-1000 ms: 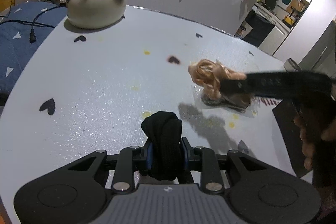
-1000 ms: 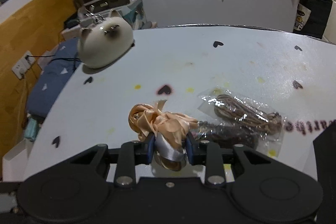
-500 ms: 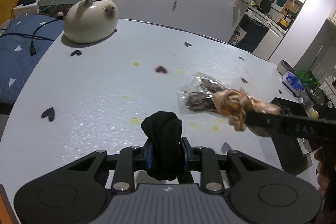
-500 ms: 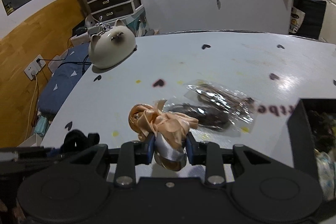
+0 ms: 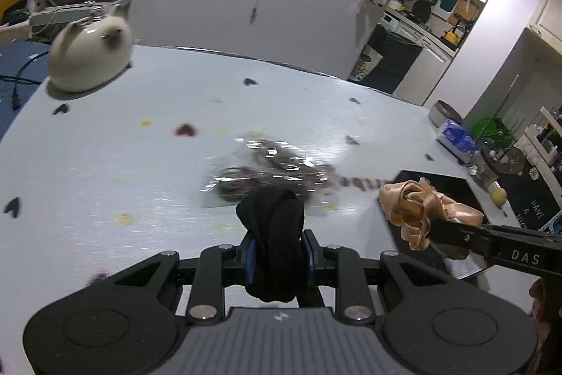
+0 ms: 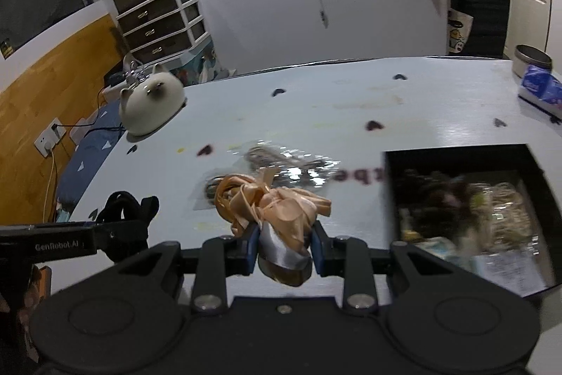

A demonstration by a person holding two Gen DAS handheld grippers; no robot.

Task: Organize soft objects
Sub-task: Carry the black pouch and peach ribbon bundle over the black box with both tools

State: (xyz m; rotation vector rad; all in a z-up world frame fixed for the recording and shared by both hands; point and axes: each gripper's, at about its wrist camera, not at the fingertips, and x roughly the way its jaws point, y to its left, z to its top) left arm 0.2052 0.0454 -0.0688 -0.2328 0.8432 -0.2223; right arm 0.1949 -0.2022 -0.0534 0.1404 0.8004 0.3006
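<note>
My left gripper (image 5: 275, 252) is shut on a black fabric band (image 5: 274, 231), held above the white table (image 5: 105, 164). It also shows in the right wrist view (image 6: 123, 217). My right gripper (image 6: 284, 243) is shut on a peach and silver ribbon bow (image 6: 277, 206), held above the table beside the black box (image 6: 453, 160). The bow also shows in the left wrist view (image 5: 418, 213), over the box's near corner. Clear plastic bags of dark hair ties (image 5: 267, 167) lie on the table ahead of both grippers (image 6: 288, 164).
The black box holds several packets and soft items (image 6: 491, 217). A white cat-shaped figure (image 5: 89, 55) stands at the table's far left (image 6: 151, 102). A blue tissue pack (image 6: 541, 88) and a metal tin (image 6: 532, 58) are at the far right.
Both grippers have lifted and swung right, each still holding its item. The ribbon bow has left the plastic bags and now hangs by the black box, which has come into the right wrist view.
</note>
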